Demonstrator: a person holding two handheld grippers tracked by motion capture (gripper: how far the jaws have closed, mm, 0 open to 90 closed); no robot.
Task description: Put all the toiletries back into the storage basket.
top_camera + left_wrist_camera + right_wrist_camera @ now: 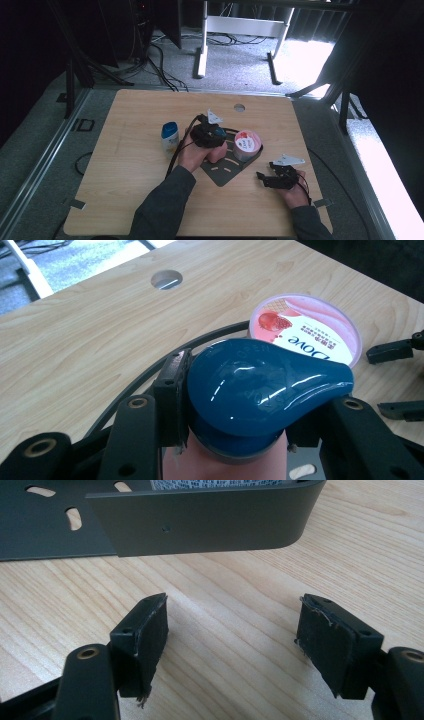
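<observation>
My left gripper [210, 135] [235, 405] is shut on the glossy blue cap [260, 385] of a pink bottle [216, 154], which stands upright on a dark metal tray [222, 175]. Right beside the bottle on the same tray stands a pink Dove tub [246, 144] [305, 327] with its lid on. My right gripper [262, 179] [237, 637] rests low over the wood, right of the tray, open with nothing between its pads. It faces the tray's dark wall [200, 525]. Its two jaw tips [395, 350] appear at the right edge of the left gripper view.
A white bottle with a blue cap [170, 139] stands on the table just left of my left hand. A round cable hole [239, 107] [166, 279] lies in the tabletop behind the tray. The table's edges drop to grey floor with cables and desk legs behind.
</observation>
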